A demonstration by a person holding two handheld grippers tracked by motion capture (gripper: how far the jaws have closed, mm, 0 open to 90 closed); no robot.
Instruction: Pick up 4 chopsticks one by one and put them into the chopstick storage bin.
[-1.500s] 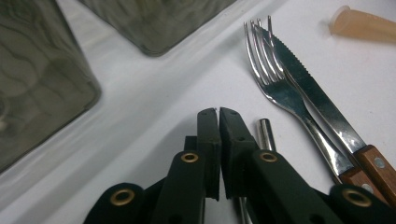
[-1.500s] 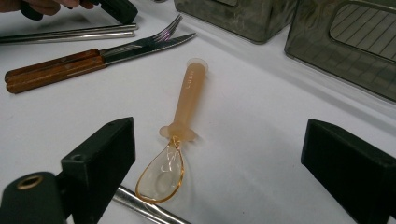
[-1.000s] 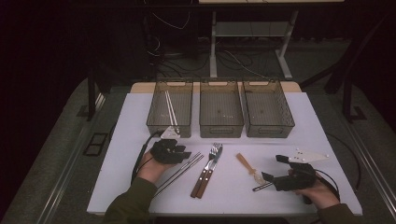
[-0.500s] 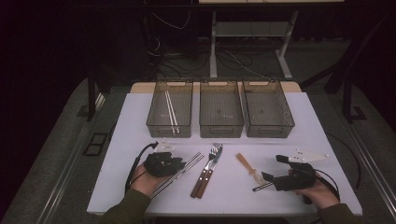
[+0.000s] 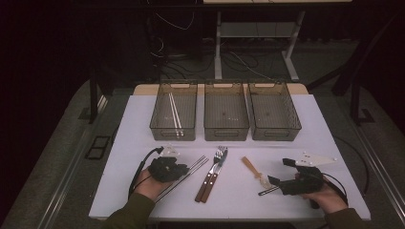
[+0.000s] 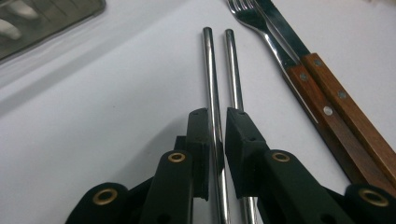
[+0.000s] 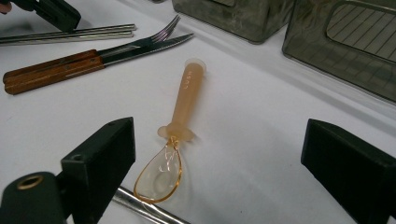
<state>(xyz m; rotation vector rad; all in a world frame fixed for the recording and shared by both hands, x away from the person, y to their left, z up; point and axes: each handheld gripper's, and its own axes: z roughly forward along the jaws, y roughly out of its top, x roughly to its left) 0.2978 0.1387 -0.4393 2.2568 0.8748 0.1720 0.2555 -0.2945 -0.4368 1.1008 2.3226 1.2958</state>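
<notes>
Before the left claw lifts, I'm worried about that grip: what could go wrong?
1. The left claw has just been closing with only one of the two metal chopsticks between its pads; the other lies outside and may stay behind.
2. The fork lies close by, so a swing could knock it.

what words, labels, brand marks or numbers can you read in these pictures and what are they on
None can be read.
Orange spoon: faint raised marks on its handle in the right gripper view, too small and blurred to read.
Fork and knife: rivets on the wooden handles, no lettering.
Metal chopsticks, the three bins and the white table: no writing visible.
</notes>
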